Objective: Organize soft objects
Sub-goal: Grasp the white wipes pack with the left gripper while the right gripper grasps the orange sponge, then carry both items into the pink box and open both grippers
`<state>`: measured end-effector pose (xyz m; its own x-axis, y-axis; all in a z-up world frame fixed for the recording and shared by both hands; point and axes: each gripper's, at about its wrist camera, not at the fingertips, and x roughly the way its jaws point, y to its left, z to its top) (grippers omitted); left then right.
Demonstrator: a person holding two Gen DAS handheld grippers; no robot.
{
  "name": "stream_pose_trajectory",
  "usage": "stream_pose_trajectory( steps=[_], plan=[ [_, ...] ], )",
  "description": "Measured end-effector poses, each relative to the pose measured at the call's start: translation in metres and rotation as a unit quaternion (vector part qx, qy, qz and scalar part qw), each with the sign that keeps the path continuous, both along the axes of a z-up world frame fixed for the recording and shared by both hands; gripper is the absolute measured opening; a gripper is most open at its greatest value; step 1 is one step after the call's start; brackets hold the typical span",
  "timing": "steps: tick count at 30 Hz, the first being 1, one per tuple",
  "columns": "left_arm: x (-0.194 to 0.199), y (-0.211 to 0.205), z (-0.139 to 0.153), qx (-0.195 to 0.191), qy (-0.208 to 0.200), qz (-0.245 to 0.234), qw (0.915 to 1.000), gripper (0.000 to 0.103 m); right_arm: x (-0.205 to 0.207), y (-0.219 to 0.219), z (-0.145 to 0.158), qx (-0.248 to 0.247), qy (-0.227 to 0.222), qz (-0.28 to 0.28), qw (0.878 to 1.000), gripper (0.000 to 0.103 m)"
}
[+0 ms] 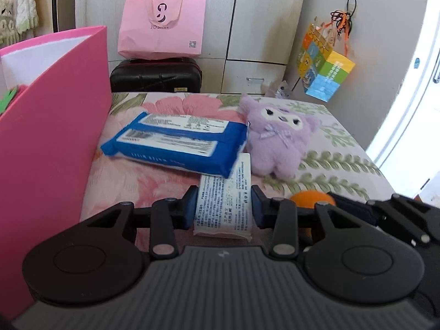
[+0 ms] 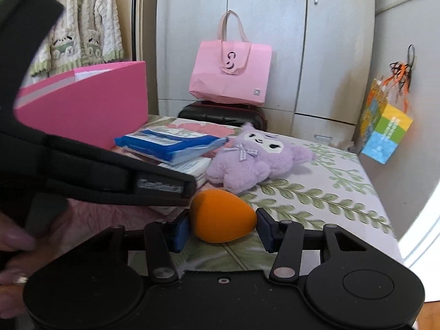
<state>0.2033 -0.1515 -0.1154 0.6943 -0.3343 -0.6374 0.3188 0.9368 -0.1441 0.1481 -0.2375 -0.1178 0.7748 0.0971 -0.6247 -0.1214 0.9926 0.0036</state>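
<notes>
Floral bed (image 1: 330, 162) in a bedroom, soft things scattered on it.

Left claw (image 1: 224, 209) closed on a white tissue pack (image 1: 225, 203), tucked under a blue wipes pack (image 1: 178, 143); right claw (image 2: 222, 228) set around an orange sponge egg (image 2: 222, 216), left pad touching, right one just beside. Purple plush (image 2: 253, 159) further back, pink box (image 2: 90, 104) on far left. Behind: pink bag (image 2: 231, 79) on black suitcase (image 1: 156, 75), white wardrobe (image 2: 275, 27).

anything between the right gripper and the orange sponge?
Nothing visible. The orange sponge already sits between the right gripper's blue pads, jaws open. The left gripper is alongside at the white tissue pack, not across the gap.
</notes>
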Motion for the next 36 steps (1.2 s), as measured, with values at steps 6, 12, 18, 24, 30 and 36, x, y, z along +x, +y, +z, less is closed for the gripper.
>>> stream_pose_trajectory(
  steps=[6, 12, 18, 24, 30, 36],
  plan=[
    [-0.024, 0.011, 0.001, -0.017, 0.014, -0.020, 0.9995, 0.039, -0.016, -0.001, 0.000, -0.030, -0.003, -0.020, 0.999, 0.055],
    [-0.051, 0.021, 0.007, -0.023, 0.013, -0.033, 0.9991, 0.038, -0.031, -0.008, 0.003, -0.018, -0.010, -0.031, 0.999, 0.055],
    [-0.070, 0.036, 0.013, -0.038, 0.043, -0.064, 0.9963, 0.038, -0.049, -0.024, 0.003, 0.061, -0.002, -0.044, 0.997, 0.055],
    [-0.099, 0.046, 0.021, -0.015, 0.025, -0.107, 0.9938, 0.038, -0.073, -0.031, 0.013, 0.130, 0.015, -0.018, 0.991, 0.055],
    [-0.125, 0.073, 0.030, -0.014, 0.023, -0.126, 0.9917, 0.038, -0.094, -0.027, 0.023, 0.119, 0.026, 0.010, 0.992, 0.055],
    [-0.133, 0.104, 0.040, -0.016, 0.056, -0.120, 0.9911, 0.038, -0.115, -0.016, 0.046, 0.100, 0.030, 0.051, 0.993, 0.055]
  ],
)
